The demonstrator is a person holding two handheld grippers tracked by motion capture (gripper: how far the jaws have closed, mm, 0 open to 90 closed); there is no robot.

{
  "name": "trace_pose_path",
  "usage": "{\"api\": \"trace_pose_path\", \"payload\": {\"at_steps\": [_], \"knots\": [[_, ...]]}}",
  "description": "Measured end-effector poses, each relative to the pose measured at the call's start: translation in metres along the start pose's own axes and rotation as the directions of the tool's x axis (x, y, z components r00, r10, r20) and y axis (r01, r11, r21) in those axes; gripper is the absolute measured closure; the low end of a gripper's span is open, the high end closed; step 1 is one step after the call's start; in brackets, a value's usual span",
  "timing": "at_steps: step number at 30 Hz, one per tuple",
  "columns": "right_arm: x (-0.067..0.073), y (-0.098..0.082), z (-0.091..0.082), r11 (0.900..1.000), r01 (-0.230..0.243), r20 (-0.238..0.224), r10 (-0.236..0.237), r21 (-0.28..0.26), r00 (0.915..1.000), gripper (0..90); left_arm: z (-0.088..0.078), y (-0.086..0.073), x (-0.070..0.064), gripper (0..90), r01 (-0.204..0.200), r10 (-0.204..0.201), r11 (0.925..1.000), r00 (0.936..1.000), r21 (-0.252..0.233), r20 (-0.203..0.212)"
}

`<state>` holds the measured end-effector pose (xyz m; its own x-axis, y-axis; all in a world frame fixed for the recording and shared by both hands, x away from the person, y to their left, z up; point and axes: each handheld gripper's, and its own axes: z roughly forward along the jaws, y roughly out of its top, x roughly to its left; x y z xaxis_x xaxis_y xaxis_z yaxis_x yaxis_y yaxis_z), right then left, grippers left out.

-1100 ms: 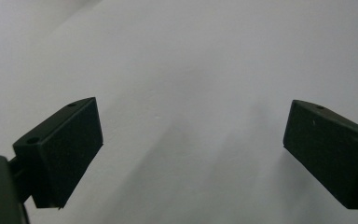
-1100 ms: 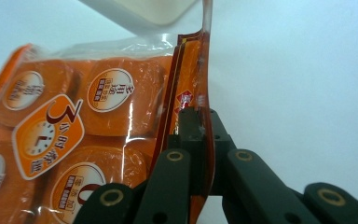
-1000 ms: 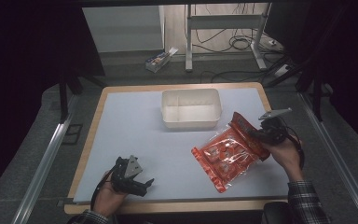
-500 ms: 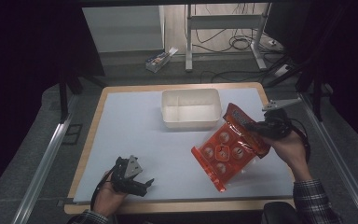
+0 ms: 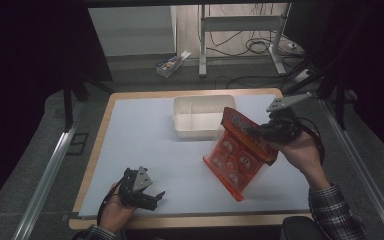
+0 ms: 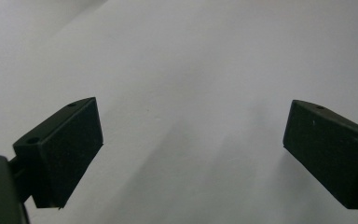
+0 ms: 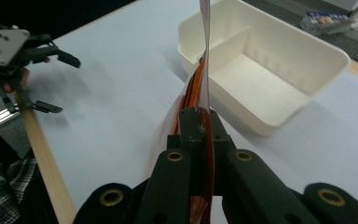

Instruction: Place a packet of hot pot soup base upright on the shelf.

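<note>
White-covered bench (image 5: 145, 135) with wooden rim, dark room, cables on the floor beyond. Right gripper (image 5: 260, 131) pinches the red snack bag (image 5: 237, 152) aloft near the right edge, beside the cream tray (image 5: 200, 117). Left gripper (image 5: 152, 196), spread, rests at the near-left corner

On the tabletop (image 5: 145, 135) a divided bin (image 5: 204, 116) stands toward the far edge, about midway across. Just to its right and a little nearer the person, the snack pouch (image 5: 239, 152) hangs tilted above the tabletop, its upper edge pinched in the right gripper (image 5: 260, 132), its lower corner closest to the near edge. The left gripper (image 5: 152, 196) sits at the near left corner, well apart from both, and beyond the tabletop a small box (image 5: 171, 63) lies on the floor.
</note>
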<state>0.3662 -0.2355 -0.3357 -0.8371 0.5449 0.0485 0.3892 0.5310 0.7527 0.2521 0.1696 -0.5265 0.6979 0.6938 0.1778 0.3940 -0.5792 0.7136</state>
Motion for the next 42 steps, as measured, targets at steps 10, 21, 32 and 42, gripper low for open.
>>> {"api": "trace_pose_path", "payload": {"at_steps": [10, 21, 32, 42], "knots": [[0.018, 0.037, -0.004, 0.996, 0.082, -0.003, -0.082, -0.024, 0.9966, 89.2, 0.0, 0.0, 0.0, 4.6, -0.003, 0.003, 1.0, 1.0, -0.001, 0.001], [0.002, 0.061, -0.009, 0.996, 0.081, 0.019, -0.08, -0.032, 0.9966, 89.2, -0.002, 0.0, 0.002, 4.1, 0.023, -0.023, 0.9996, 0.9996, -0.017, 0.019], [-0.012, 0.087, -0.011, 0.995, 0.084, 0.019, -0.083, -0.056, 0.9963, 89.2, -0.002, 0.0, 0.002, 4.1, 0.03, -0.029, 0.9993, 0.9994, -0.023, 0.019], [-0.035, 0.107, 0.004, 0.994, 0.074, 0.028, -0.072, -0.075, 0.997, 89.1, -0.002, 0.0, 0.002, 4.1, 0.03, -0.03, 0.9992, 0.9994, -0.027, 0.02]]}}
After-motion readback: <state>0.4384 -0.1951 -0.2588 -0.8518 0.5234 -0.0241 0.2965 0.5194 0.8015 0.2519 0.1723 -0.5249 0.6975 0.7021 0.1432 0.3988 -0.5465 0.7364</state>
